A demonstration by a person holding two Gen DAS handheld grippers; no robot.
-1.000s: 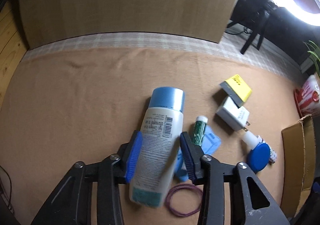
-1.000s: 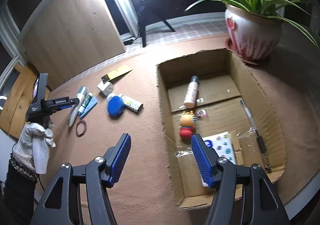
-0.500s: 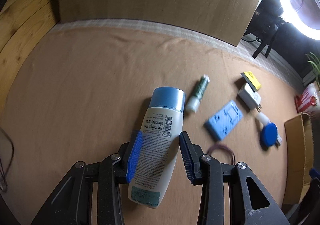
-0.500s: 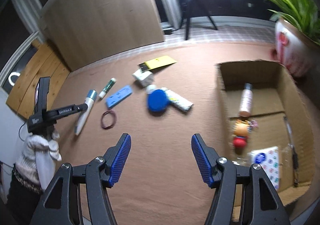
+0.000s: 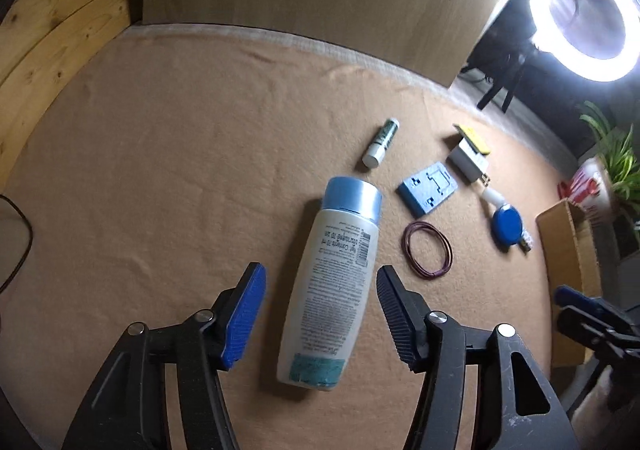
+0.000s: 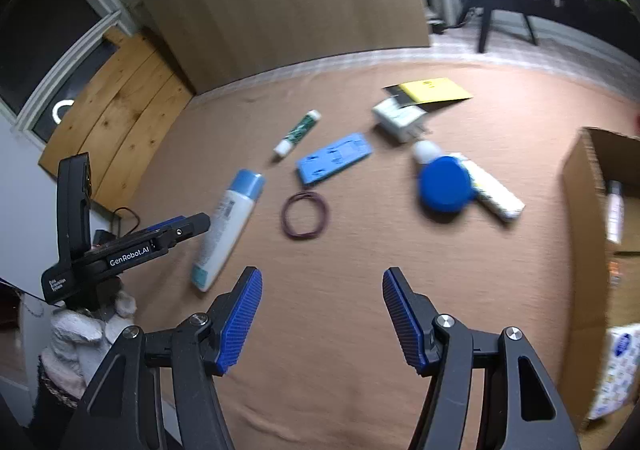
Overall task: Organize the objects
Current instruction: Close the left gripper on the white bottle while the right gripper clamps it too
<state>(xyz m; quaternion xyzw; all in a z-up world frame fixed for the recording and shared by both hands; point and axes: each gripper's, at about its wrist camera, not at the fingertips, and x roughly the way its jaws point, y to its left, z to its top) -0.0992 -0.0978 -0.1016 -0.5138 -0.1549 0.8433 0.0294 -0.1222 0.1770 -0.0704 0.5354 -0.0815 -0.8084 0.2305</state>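
Left wrist view: the left tongs (image 5: 320,314), just opened, straddle the bottle (image 5: 334,282) lying on the table (image 5: 160,170). The right tongs (image 6: 322,316) gape empty. Six items remain outside the box (image 6: 580,210).

We see the white lotion bottle with a blue cap (image 5: 334,282) lying flat on the tan cloth-covered table (image 5: 160,170). Just right of it lies the purple rubber band loop (image 5: 427,250), with the flat blue plastic plate (image 5: 428,188) behind that. The small green-and-white tube (image 5: 381,142) lies behind the bottle's cap. The open cardboard box (image 6: 580,210) sits at the table's right side.
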